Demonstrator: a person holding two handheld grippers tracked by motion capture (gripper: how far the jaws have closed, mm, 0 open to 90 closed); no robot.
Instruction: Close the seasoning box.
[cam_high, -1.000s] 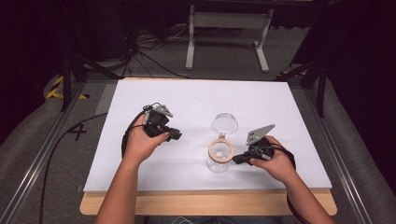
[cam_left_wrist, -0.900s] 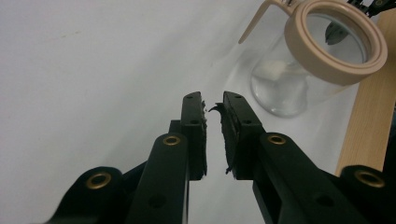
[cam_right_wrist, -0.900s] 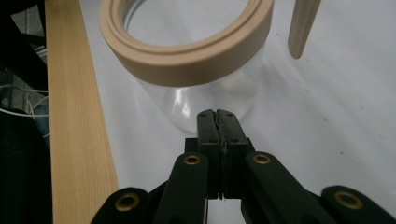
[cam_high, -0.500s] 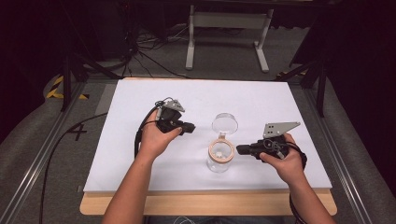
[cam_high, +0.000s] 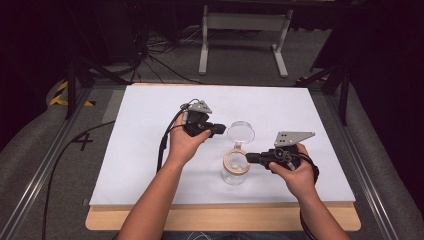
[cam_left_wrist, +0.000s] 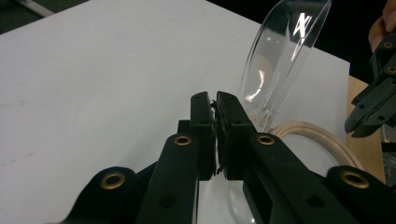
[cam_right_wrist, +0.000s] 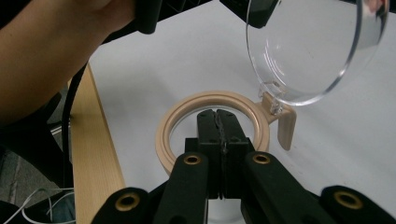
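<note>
A clear jar (cam_high: 235, 172) with a tan ring rim (cam_right_wrist: 168, 126) stands near the middle of the white table (cam_high: 150, 150). Its hinged clear lid (cam_high: 240, 132) stands upright and open on the rim's far side. My left gripper (cam_high: 222, 129) is shut, with its tips just left of the lid (cam_left_wrist: 285, 51); its jaws (cam_left_wrist: 215, 100) hold nothing. My right gripper (cam_high: 248, 158) is shut and empty at the rim's right side. In the right gripper view its tips (cam_right_wrist: 217, 114) lie over the ring's near edge.
A wooden board edge (cam_high: 225, 222) runs under the table's front. Cables (cam_high: 165, 145) trail from the grippers. The left hand (cam_right_wrist: 56, 46) and the left gripper (cam_right_wrist: 144, 16) sit just beyond the jar. A metal stand (cam_high: 245, 30) is on the floor behind.
My left gripper has moved right, up to the open lid. The right gripper backed slightly off the jar's rim, levelled out and came back to it. The lid stayed open.
</note>
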